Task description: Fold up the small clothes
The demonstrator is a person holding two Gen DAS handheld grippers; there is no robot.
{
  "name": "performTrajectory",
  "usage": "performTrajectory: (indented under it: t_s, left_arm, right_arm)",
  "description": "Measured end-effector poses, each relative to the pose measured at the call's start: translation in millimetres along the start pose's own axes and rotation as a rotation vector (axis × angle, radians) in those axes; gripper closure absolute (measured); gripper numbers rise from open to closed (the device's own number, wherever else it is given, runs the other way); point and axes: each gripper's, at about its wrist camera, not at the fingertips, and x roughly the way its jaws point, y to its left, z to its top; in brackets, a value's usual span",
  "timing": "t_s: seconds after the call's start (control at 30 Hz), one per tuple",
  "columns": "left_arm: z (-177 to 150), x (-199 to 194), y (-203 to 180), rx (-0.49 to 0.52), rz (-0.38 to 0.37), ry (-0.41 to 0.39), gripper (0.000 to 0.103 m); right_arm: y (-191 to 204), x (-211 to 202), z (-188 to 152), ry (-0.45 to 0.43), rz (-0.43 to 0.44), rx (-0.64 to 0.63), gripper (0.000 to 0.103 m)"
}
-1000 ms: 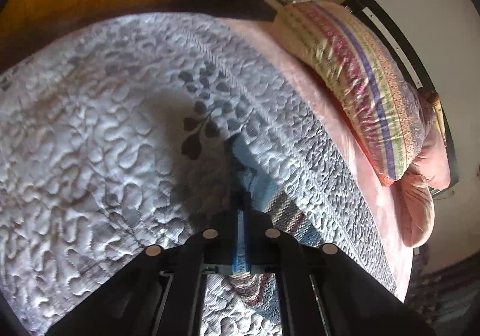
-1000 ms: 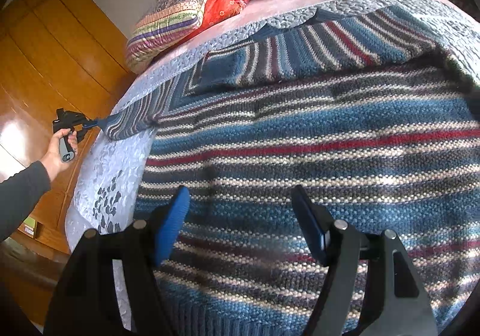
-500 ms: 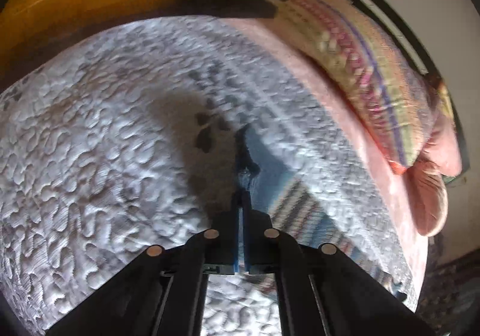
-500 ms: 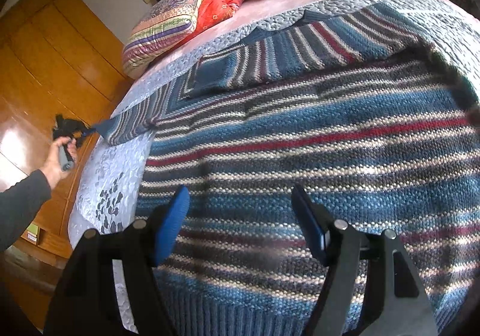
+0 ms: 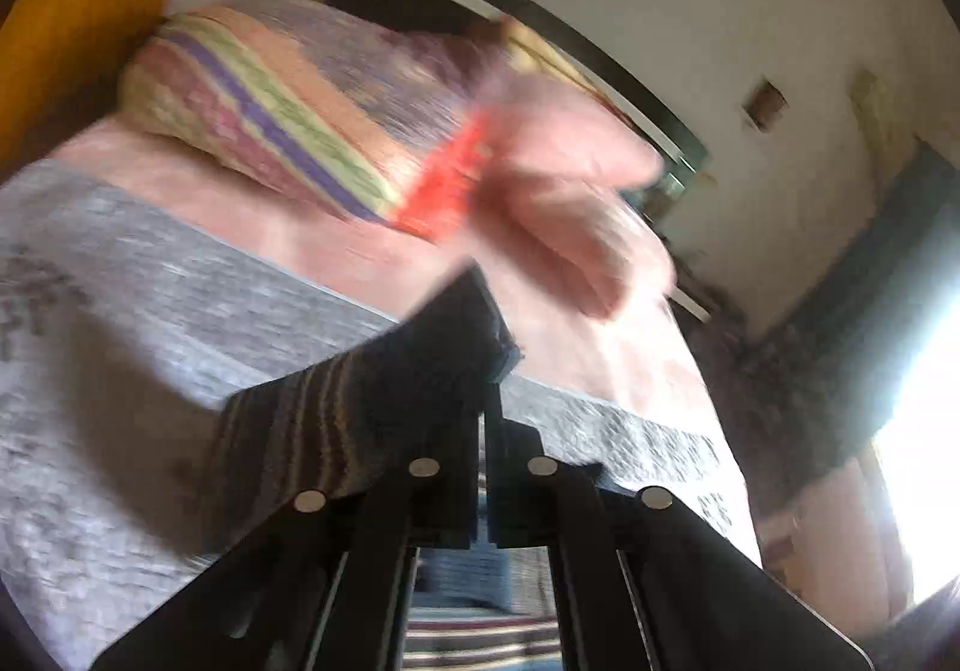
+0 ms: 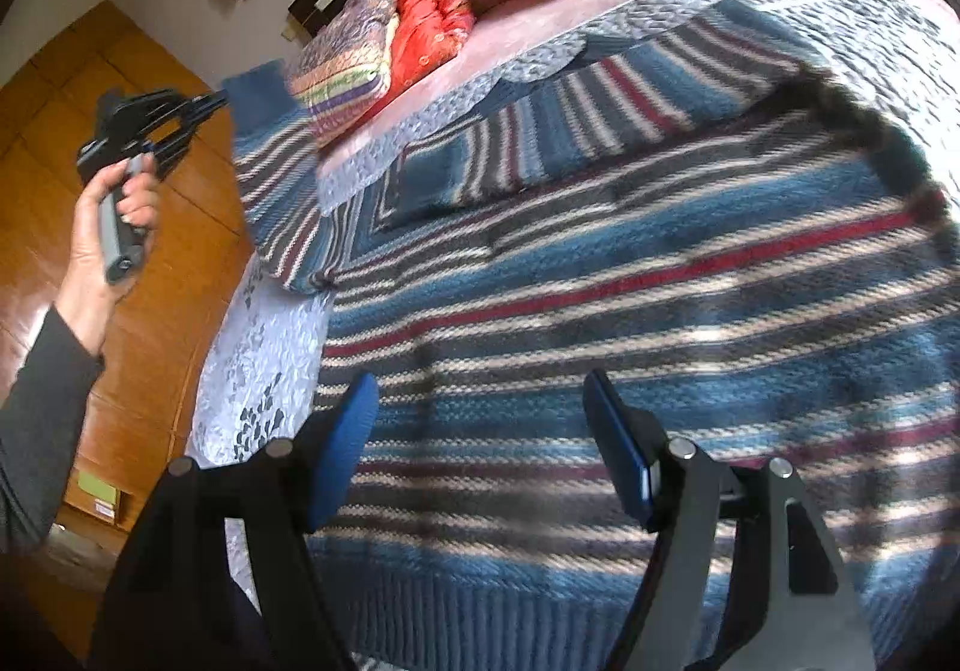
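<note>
The striped sweater (image 6: 630,275) is spread on the bed under the wide-open, empty right gripper (image 6: 480,443); its sleeve (image 5: 372,401), motion-blurred, is pinched and lifted by the left gripper (image 5: 483,431).

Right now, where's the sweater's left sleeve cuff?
In the right wrist view, the sleeve cuff is at upper left, lifted off the quilt, pinched in the left gripper beside the striped pillow.

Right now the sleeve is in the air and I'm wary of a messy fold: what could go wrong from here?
The left gripper pinches only the cuff edge of the sleeve, so it might slip out mid-swing. The right gripper hangs open above the sweater body, nothing pinning it, so the pull could drag it crooked.
</note>
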Motion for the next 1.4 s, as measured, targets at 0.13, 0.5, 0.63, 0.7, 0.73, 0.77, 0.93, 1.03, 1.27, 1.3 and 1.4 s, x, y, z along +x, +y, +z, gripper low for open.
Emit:
performTrajectory:
  t_s: [0.13, 0.5, 0.63, 0.7, 0.73, 0.77, 0.93, 1.03, 1.27, 1.3, 1.4]
  left_arm:
    - [-44.4, 63.2, -47.0, 0.049, -0.014, 0.093, 0.103]
    - [-145.3, 110.4, 2.9, -0.187, -0.036, 0.245, 0.041]
    - [-149.7, 66.4, 25.0, -0.201, -0.053, 0.221, 0.024]
    - [-157.1, 54.5, 36.9, -0.21, -0.052, 0.246, 0.02]
    - [-160.8, 50.1, 42.6, -0.217, -0.052, 0.257, 0.019]
    - [-164.6, 46.7, 48.4, -0.225, -0.052, 0.267, 0.018]
    - [-174.3, 38.3, 82.1, -0.278, -0.068, 0.283, 0.018]
    - [-179.7, 34.4, 99.8, -0.328, -0.083, 0.272, 0.018]
    - [-186.1, 20.0, 127.4, -0.399, -0.083, 0.25, 0.018]
    - [-184.9, 16.5, 128.2, -0.395, -0.077, 0.244, 0.018]
    - [-179.0, 2.2, 131.8, -0.387, -0.069, 0.225, 0.018]
  right_arm:
    - [-26.1, -17.7, 7.7, -0.01, -0.02, 0.037, 0.031]
    - [-66.0, 18.8, 99.9, 0.107, 0.305, 0.286, 0.022]
    - [-50.1, 102.9, 156.7, 0.248, 0.493, 0.387, 0.03]
    - [-40.7, 150.9, 178.5, 0.317, 0.522, 0.412, 0.036]
    - [-35.2, 179.6, 188.4, 0.353, 0.496, 0.417, 0.037]
    - [-32.4, 194.9, 193.1, 0.369, 0.471, 0.414, 0.039]
    - [-23.8, 252.0, 206.6, 0.418, 0.335, 0.396, 0.05]
    - [-12.6, 262.4, 212.7, 0.42, 0.274, 0.337, 0.049]
    - [11.9, 257.8, 220.7, 0.438, 0.229, 0.236, 0.096]
    - [14.2, 253.9, 223.3, 0.433, 0.226, 0.223, 0.097]
    - [31.0, 226.3, 239.4, 0.401, 0.228, 0.155, 0.097]
